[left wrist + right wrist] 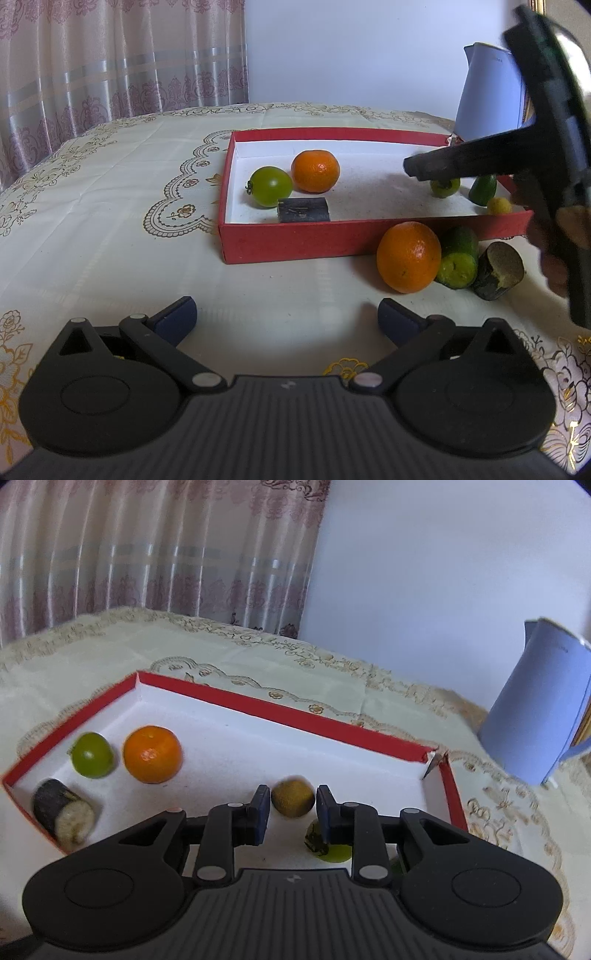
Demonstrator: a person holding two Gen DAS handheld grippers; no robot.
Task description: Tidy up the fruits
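Your left gripper (pixel 286 314) hangs low over the tablecloth (pixel 110 229), jaws spread wide with nothing between them. It sits in front of the red box (pixel 295 243), which lies flat on the cloth.

Your right gripper (pixel 290 814) reaches over the right end of the box. Its jaws are partly open, with a gap on each side of the brownish-green round fruit (pixel 293 798) that lies on the box floor just past the fingertips; the fingers (pixel 260 814) are not touching it.

Inside the box, at the left end, you have a green tomato (pixel 269 185) touching a tangerine (pixel 315 171), and a dark cut piece (pixel 303 209) against the near wall. At the right end, a small green fruit (pixel 484 189) and a small yellow fruit (pixel 498 205) lie near the near wall.

Outside the box, against its near wall, an orange (pixel 408 256), a cucumber piece (pixel 458 262) and a dark stub (pixel 498 269) sit in a row, touching.

A blue jug (pixel 535 709) stands beyond the box's right end.
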